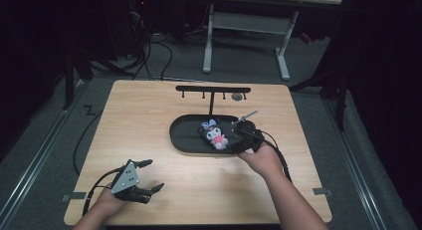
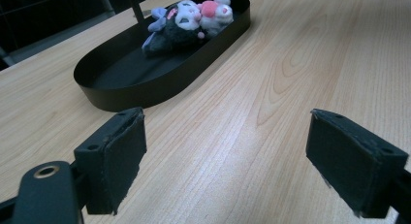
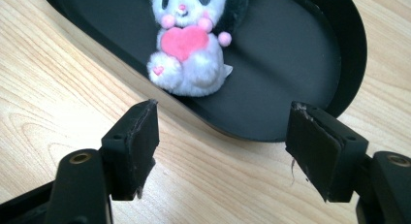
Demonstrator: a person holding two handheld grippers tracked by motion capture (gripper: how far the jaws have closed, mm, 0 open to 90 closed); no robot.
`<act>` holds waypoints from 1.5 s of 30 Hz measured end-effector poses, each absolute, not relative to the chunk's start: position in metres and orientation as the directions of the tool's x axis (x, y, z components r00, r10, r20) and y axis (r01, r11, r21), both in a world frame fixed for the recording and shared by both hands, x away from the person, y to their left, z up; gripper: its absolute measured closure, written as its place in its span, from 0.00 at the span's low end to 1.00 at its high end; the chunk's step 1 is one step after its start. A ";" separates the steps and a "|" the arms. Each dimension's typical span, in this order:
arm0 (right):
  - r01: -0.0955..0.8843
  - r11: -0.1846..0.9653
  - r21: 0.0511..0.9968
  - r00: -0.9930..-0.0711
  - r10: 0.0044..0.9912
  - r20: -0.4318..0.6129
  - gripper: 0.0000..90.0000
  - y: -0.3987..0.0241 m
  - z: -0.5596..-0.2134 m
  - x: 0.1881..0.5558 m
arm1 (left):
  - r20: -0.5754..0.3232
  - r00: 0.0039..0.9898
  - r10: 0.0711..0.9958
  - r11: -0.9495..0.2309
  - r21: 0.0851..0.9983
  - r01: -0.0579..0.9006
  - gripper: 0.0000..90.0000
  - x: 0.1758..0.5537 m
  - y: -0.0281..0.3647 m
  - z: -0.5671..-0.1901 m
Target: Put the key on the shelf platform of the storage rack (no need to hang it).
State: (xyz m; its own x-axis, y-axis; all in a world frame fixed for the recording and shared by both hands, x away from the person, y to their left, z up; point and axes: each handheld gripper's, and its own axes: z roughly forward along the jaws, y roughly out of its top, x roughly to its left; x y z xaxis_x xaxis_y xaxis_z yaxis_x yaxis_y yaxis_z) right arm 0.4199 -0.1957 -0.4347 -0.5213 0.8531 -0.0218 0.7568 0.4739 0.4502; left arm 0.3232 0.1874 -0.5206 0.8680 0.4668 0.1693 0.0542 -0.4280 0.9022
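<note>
Wooden desk (image 1: 149, 140) sits in a dark room, with a black tray (image 1: 185, 140) in the middle. Inside the tray lies a small plush toy (image 1: 215, 134). It looks soft, light and squishy, so it should not break. The round white tummy is a good spot to pinch. The right hand-held gripper (image 3: 223, 136) is open and empty just beside the tray. The left hand-held gripper (image 2: 225, 151) is open wide, far off.
</note>
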 end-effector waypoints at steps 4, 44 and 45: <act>0.756 0.467 0.458 -0.516 0.856 -0.021 0.31 -0.201 -0.440 0.413 | 0.168 0.869 0.465 -0.428 0.902 0.055 0.17 0.323 0.187 -0.521; 0.645 0.322 0.693 -0.416 0.909 -0.034 0.30 -0.248 -0.495 0.327 | 0.197 0.860 0.470 -0.439 0.898 0.034 0.17 0.319 0.187 -0.521; 0.639 0.307 0.705 -0.412 0.911 -0.024 0.29 -0.250 -0.497 0.322 | 0.201 0.859 0.470 -0.439 0.898 0.030 0.17 0.319 0.187 -0.521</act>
